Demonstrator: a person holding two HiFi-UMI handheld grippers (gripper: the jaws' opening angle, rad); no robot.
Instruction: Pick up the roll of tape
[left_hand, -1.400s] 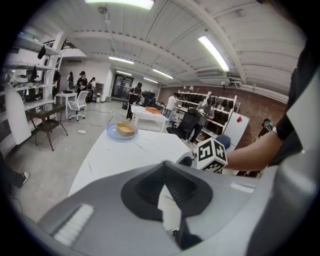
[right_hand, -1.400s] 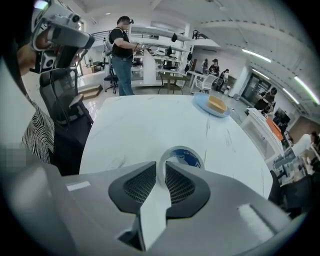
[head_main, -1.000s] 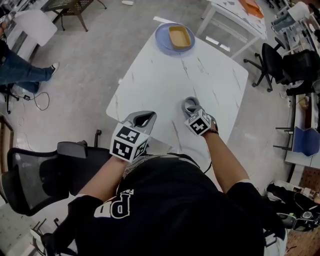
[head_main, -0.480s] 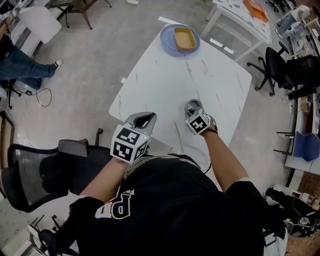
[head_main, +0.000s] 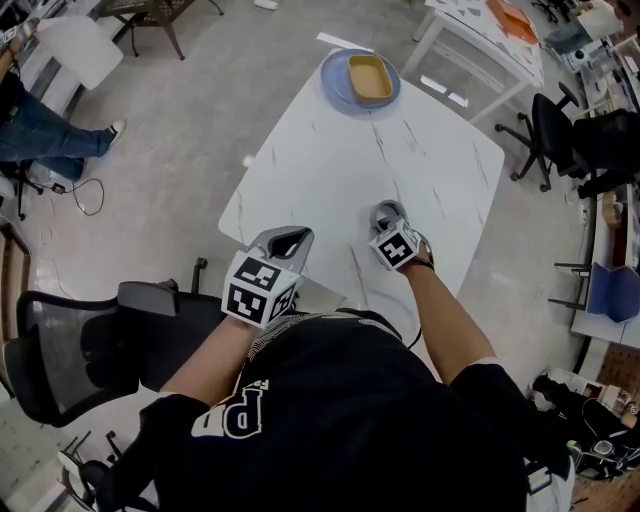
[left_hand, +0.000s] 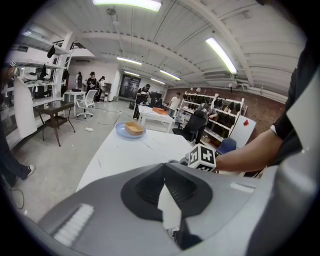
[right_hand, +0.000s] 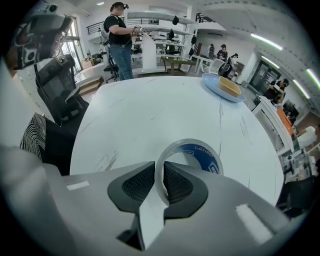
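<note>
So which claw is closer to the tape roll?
Right. The right claw is pinching the wall of the roll of tape. The left claw is apart from it, off to its left at the near edge of the table, shut on nothing.

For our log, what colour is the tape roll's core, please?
Tape roll: blue core; see right gripper view.

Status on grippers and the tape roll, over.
Right gripper shut on tape roll, clamping its wall. Left gripper shut, empty, by near edge of table. Nothing in the way.
</note>
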